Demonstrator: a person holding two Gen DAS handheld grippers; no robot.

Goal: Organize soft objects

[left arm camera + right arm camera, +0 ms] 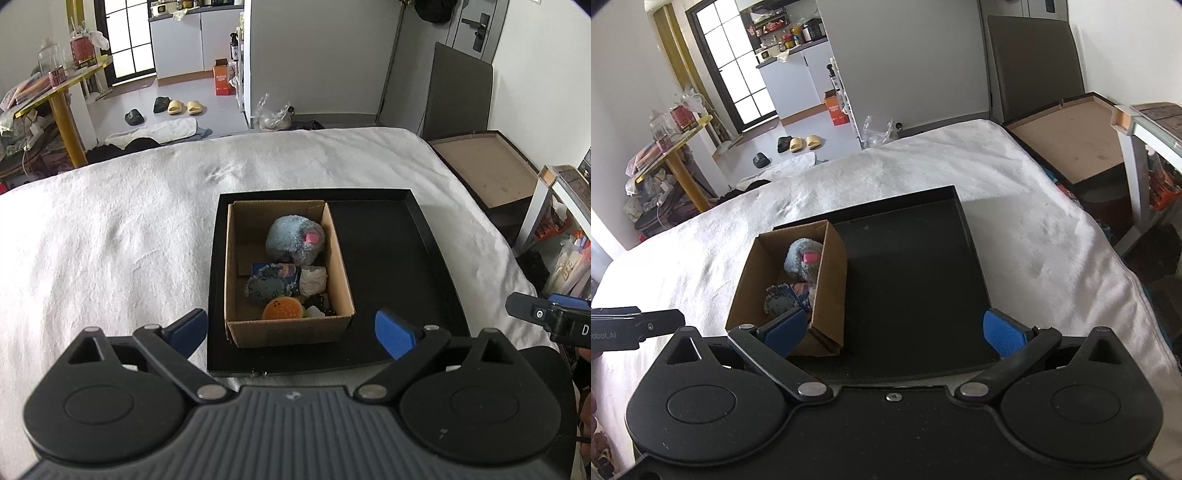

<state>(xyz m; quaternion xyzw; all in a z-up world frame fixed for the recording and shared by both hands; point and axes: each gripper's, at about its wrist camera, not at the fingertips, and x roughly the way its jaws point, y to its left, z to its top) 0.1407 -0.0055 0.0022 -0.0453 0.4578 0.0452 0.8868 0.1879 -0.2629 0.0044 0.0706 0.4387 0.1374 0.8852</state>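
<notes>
In the left wrist view, the left gripper (291, 334) is hanging wide open and empty before the cardboard box (288, 328) of soft toys (294, 240) in the black tray (421, 229). In the right wrist view, the right gripper (892, 332) is gaping empty too, its left finger (785, 328) hiding the box's near corner.

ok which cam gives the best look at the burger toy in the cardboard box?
Left wrist. It looks down into the cardboard box, so the orange burger toy shows at the near end, clear of both fingers. In the right wrist view the box's near wall and a gripper finger cover that corner; the burger isn't visible.
</notes>
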